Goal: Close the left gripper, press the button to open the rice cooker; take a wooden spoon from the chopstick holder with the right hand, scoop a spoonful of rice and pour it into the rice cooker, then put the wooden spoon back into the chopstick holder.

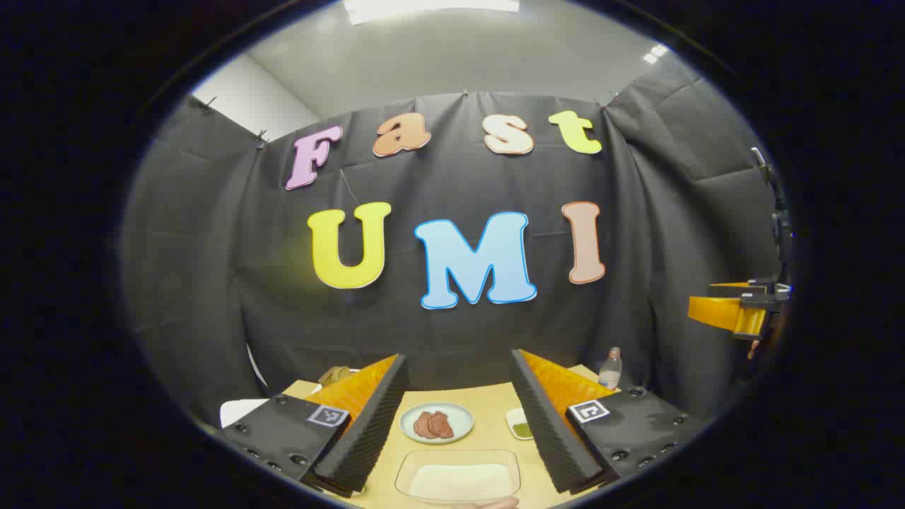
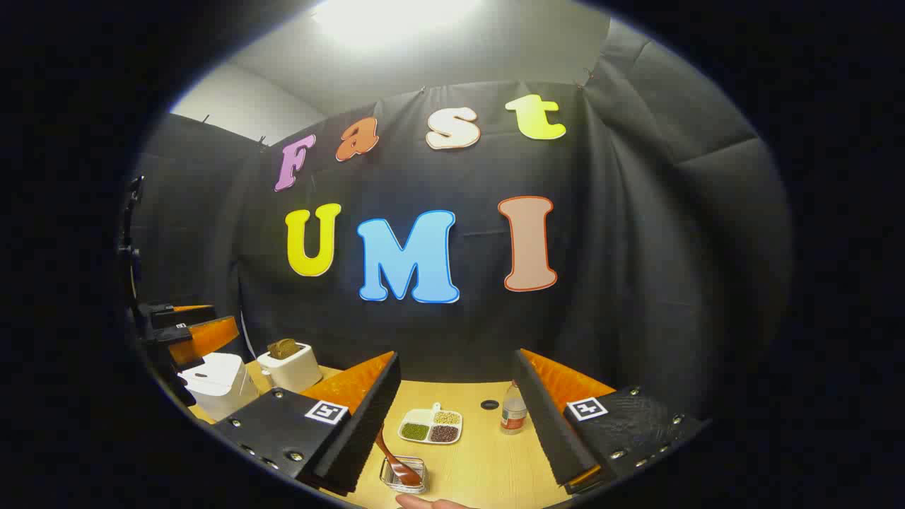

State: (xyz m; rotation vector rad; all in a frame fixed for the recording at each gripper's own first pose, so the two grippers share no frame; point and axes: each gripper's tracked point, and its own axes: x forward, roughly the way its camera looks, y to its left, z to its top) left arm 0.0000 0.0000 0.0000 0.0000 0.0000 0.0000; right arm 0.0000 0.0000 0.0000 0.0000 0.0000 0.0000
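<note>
Standing ahead of the spread right tool (image 2: pixel 459 431), a wooden spoon (image 2: pixel 396 463) (in its holder (image 2: pixel 404 475)); left tool (image 1: pixel 458 424) likewise released.

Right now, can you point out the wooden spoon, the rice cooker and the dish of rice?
wooden spoon (image 2: pixel 398 463): right gripper view, on its brown bowl end in the clear holder.
rice cooker (image 2: pixel 215 382): right gripper view, on its white lid.
dish of rice (image 1: pixel 422 469): left gripper view, on its clear left rim.

A staged booth, seemingly a lab; black cloth wall (image 1: pixel 452 339) behind a wooden table (image 2: pixel 488 452).
</note>
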